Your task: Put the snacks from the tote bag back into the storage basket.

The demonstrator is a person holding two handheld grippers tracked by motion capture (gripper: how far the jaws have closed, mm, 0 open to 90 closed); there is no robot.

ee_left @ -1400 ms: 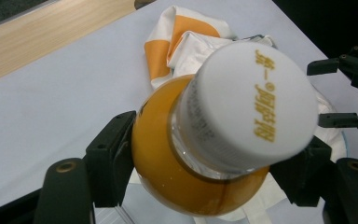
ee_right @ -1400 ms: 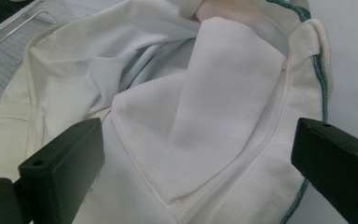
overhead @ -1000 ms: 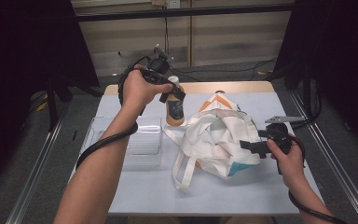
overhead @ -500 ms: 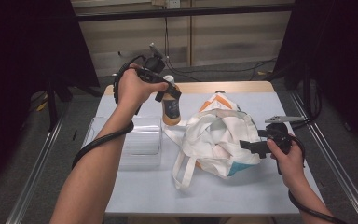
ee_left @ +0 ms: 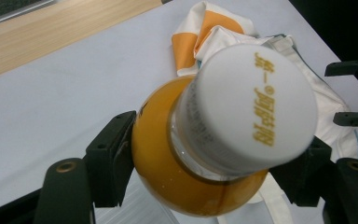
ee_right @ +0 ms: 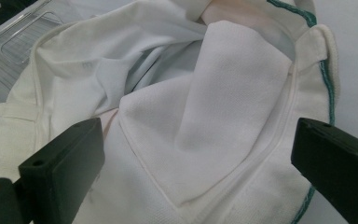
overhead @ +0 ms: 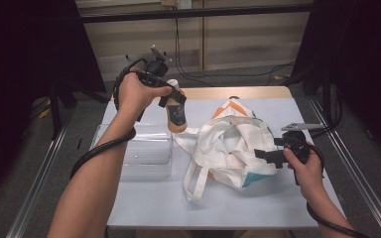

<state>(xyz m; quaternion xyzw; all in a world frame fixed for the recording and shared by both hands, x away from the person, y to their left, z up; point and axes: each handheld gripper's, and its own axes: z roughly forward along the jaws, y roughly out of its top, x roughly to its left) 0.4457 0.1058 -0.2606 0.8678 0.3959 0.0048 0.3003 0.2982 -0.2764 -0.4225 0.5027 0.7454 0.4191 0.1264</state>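
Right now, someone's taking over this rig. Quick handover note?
Left gripper: shut on the orange bottle, white cap on, held above the table between the clear tray and the white cloth bag.
Right gripper: open, jaws wide apart at the bag's right edge, cloth between them but not pinched.
Done: bottle picked up.
Left: probably grip the bag's rim to hold it open, then lower the bottle inside; the opening looks slack, so check it first.
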